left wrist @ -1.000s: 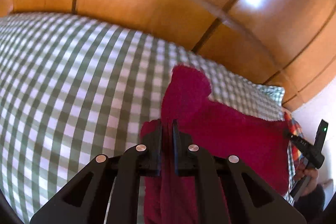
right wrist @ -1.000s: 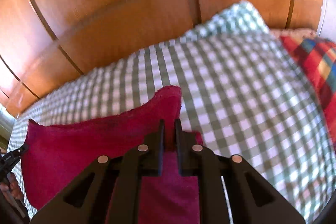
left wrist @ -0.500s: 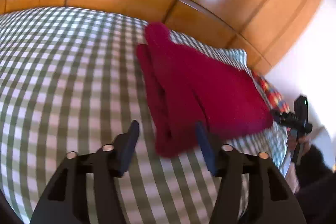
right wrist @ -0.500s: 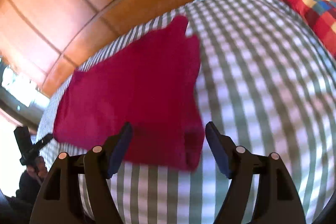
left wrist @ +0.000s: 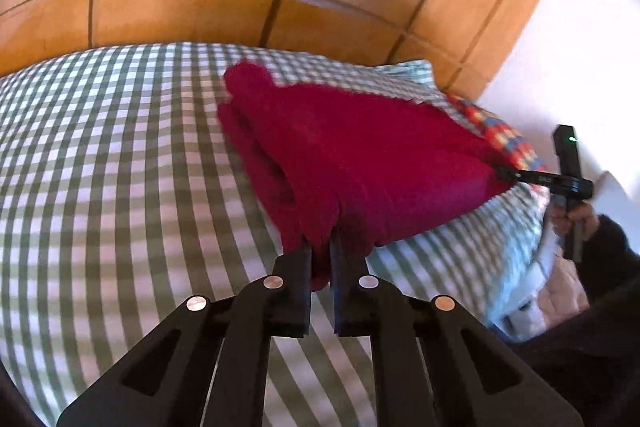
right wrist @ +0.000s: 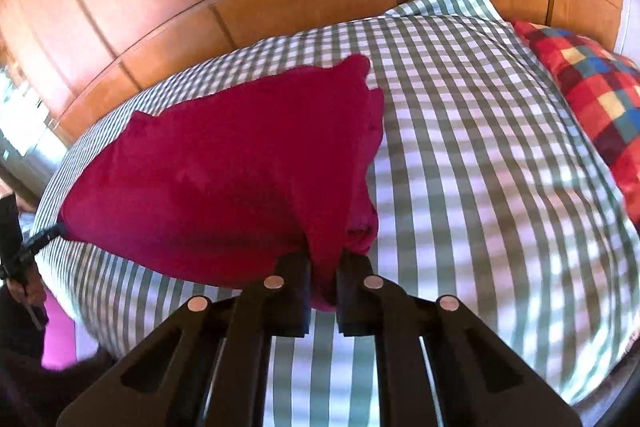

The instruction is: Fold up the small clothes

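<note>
The red cloth [left wrist: 360,163] lies on the bed with the green checked cover [left wrist: 120,147], near the far edge by the wooden headboard [left wrist: 200,7]. It is already doubled over, so some layers lie on top of each other.

The left gripper [left wrist: 320,263] pinches one near corner of the cloth between its two fingers. The right gripper [right wrist: 323,267] pinches the other near corner the same way. Both are closed tight on the cloth, with a bit of red poking out between the fingers.

The cloth looks soft, fuzzy and light. It will bend and droop, not stay flat by itself. The corners are the best places to hold it, and both layers should be caught together, or one may slip out. A bright checked pillow [right wrist: 592,87] sits at the right edge of the bed, well apart from the cloth.
</note>
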Motion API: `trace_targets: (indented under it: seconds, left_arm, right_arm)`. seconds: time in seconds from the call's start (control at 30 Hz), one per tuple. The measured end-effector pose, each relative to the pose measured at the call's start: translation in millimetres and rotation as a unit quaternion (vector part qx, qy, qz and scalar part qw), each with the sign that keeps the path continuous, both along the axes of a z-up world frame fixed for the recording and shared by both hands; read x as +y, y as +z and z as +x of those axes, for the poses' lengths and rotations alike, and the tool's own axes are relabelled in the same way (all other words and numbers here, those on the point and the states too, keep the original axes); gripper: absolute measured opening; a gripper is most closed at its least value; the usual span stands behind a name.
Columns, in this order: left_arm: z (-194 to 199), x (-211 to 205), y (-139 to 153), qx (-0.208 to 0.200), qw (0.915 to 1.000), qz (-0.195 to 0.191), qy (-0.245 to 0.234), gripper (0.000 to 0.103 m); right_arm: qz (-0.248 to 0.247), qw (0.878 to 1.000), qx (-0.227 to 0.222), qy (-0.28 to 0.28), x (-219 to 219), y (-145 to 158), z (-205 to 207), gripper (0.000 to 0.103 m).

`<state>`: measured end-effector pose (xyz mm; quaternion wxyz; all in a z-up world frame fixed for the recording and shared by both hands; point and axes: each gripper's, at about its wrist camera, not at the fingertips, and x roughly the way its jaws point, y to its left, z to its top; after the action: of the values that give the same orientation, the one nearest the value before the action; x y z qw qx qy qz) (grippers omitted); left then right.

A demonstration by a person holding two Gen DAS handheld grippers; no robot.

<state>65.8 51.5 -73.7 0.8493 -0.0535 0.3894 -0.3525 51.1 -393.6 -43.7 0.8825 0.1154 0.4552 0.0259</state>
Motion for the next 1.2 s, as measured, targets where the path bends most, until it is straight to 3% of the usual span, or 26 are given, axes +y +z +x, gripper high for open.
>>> trace_targets:
  seconds: [0.1, 0.17, 0.23, 0.47, 0.53, 0.6, 0.7, 0.87, 1.03, 1.07, 1.1, 1.13, 1.2]
  left_arm:
    - [-30, 12, -10, 0.017, 0.9998, -0.005, -0.006, 0.006]
    - [-45, 16, -36, 0.05, 0.9987, 0.013, 0.003, 0.006]
    - [-59, 21, -57, 0.083, 0.9965, 0.002, 0.013, 0.006]
    - [-84, 27, -46, 0.088, 0.9951, -0.034, 0.03, 0.007]
    - [-83, 33, -41, 0.092, 0.9939, -0.05, 0.035, 0.011]
    - [-79, 41, -28, 0.087, 0.9923, -0.075, 0.047, 0.024]
    - [-65, 48, -14, 0.08, 0.989, -0.106, 0.065, 0.032]
    - [-22, 32, -5, 0.074, 0.9881, -0.093, 0.098, 0.032]
    - [20, 5, -10, 0.092, 0.9868, -0.088, 0.1, 0.032]
    - [27, 0, -13, 0.097, 0.9866, -0.086, 0.099, 0.032]
    - [34, -4, -16, 0.102, 0.9862, -0.081, 0.102, 0.032]
    - [38, -8, -18, 0.106, 0.9862, -0.078, 0.1, 0.031]
    - [44, -11, -17, 0.097, 0.9877, -0.07, 0.101, 0.008]
  right_arm:
    - [0.005, 1.0, 0.03, 0.006, 3, -17, -31, 0.007]
    - [0.016, 0.998, 0.062, -0.005, 4, -43, -50, 0.006]
    - [0.034, 0.997, 0.065, -0.017, 2, -56, -65, 0.006]
    - [0.024, 0.997, 0.069, -0.003, 14, -46, -88, 0.008]
    - [0.02, 0.998, 0.067, 0.0, 12, -41, -84, 0.02]
    - [0.018, 0.999, 0.048, -0.005, 7, -27, -80, 0.038]
    - [0.013, 1.0, 0.016, -0.022, -2, -11, -64, 0.046]
    - [-0.006, 0.998, -0.007, -0.058, -10, -7, -6, 0.046]
    - [-0.028, 0.996, -0.001, -0.08, -13, -16, 48, 0.046]
    - [-0.03, 0.996, 0.006, -0.081, -13, -19, 55, 0.04]
    - [-0.035, 0.996, 0.012, -0.079, -11, -22, 63, 0.019]
    - [-0.045, 0.996, 0.015, -0.079, -9, -24, 67, 0.011]
    - [-0.064, 0.995, 0.013, -0.075, -6, -22, 71, 0.01]
